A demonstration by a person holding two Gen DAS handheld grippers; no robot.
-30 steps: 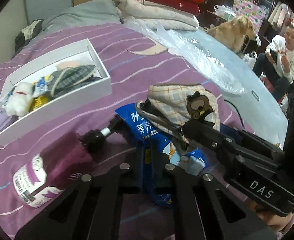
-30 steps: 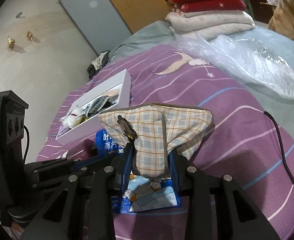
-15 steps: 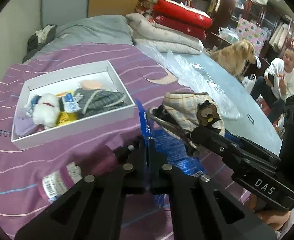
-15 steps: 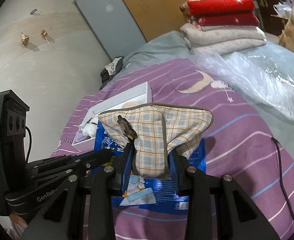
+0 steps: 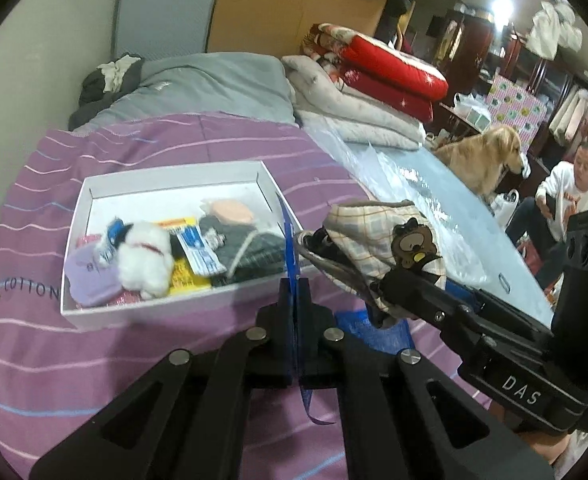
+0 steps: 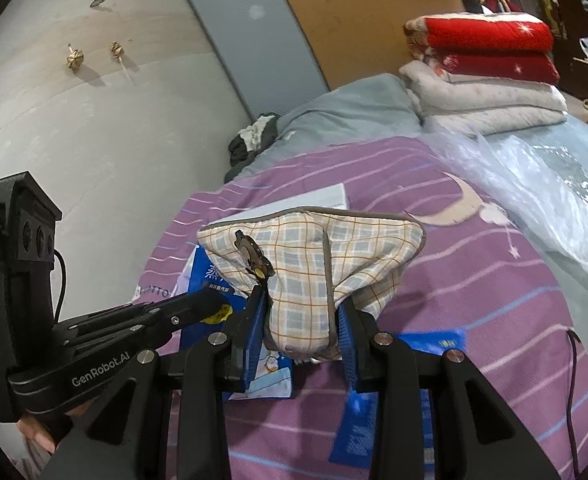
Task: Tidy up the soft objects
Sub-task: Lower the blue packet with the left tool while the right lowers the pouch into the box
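Above the purple striped bed (image 5: pixel 134 360), your right gripper (image 6: pixel 301 332) has its jaws clamped on a plaid fabric pouch (image 6: pixel 313 264) with a bear charm, while your left gripper (image 5: pixel 294 304) pinches the edge of a blue packet (image 5: pixel 290 240), jaws closed. The white box (image 5: pixel 166 312) of soft items lies just beyond on the bed.

— What is the right gripper (image 6: pixel 299 322) holding?
— A soft checked pouch (image 6: pixel 313 264) with a little bear badge, squeezed between its blue pads.
— And the other one?
— The left gripper (image 6: pixel 214 304) pinches a blue packet (image 6: pixel 210 270) above the purple striped bed cover (image 6: pixel 473 300).
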